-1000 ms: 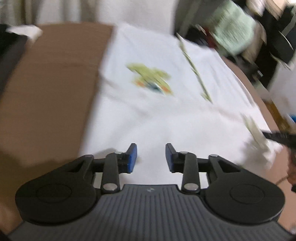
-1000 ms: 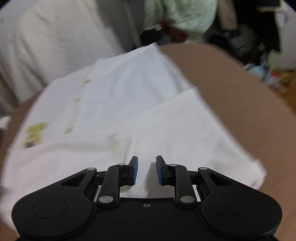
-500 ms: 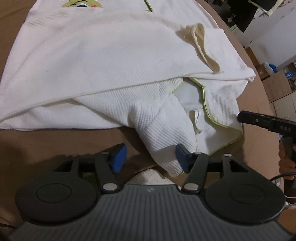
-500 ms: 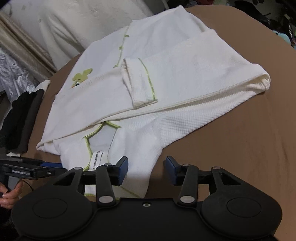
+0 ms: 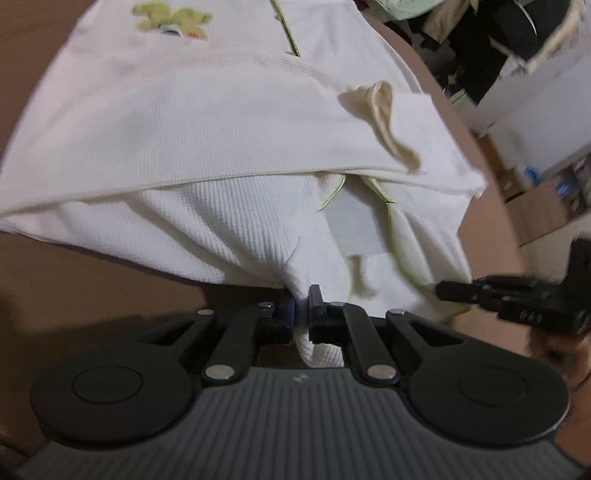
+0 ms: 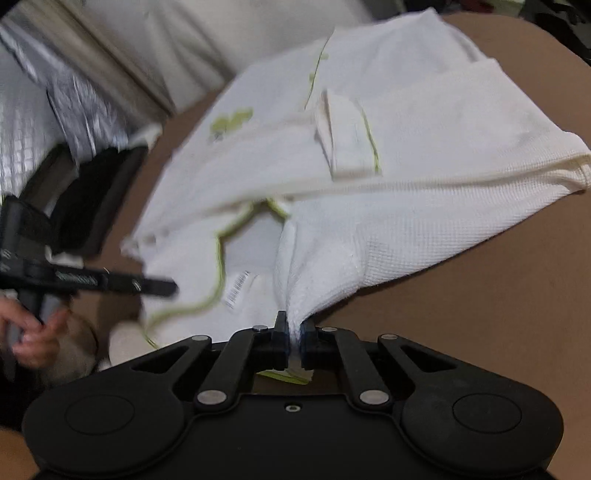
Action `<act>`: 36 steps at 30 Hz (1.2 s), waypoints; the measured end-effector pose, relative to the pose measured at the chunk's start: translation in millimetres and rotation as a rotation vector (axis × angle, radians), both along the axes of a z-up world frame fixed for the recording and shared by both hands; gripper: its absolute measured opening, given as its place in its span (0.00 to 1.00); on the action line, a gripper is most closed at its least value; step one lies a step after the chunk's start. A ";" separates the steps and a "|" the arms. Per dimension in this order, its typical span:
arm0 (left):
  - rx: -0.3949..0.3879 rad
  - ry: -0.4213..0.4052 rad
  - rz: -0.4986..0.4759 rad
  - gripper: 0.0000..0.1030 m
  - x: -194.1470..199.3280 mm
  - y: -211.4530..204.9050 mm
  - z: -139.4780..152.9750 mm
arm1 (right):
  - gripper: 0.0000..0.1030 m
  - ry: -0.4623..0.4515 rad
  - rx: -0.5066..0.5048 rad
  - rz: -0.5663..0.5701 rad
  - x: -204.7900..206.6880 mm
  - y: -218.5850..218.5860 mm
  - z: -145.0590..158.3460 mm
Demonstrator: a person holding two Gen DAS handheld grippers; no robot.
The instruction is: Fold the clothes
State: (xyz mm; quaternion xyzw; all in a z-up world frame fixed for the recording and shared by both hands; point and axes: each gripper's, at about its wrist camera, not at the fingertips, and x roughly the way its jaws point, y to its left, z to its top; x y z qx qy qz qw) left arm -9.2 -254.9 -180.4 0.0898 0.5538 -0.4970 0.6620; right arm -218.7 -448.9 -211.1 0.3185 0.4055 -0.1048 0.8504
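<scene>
- Now the white waffle-knit shirt with thin green trim (image 5: 229, 147) lies spread on the brown round table (image 6: 480, 314), with its sleeves folded across it.
- The left gripper (image 5: 302, 314) has just squeezed shut, and a bunch of the shirt's near edge is pinched tight between its black fingers (image 5: 320, 321).
- The right gripper (image 6: 294, 341) has just squeezed shut too, clamped on another bunch of the same near edge.
- A white label (image 6: 236, 290) shows by the green-edged neck opening, between the two pinched spots.
- A green picture (image 5: 171, 20) sits on the far part of the shirt.
</scene>
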 end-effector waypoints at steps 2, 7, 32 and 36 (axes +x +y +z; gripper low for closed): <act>0.072 0.030 0.002 0.06 2.4 -0.4 -16.5 | 0.07 0.100 -0.003 0.012 9.4 4.2 -15.2; 0.115 0.054 -0.042 0.13 3.1 -4.8 -20.0 | 0.09 0.128 -0.017 0.047 16.7 10.6 -19.6; -0.059 -0.382 -0.019 0.73 59.7 -47.3 83.6 | 0.63 -0.110 -0.255 0.089 95.0 -38.3 88.4; 0.038 -0.423 0.007 0.73 100.2 -82.2 53.2 | 0.65 0.066 -0.472 0.048 149.6 -42.8 40.9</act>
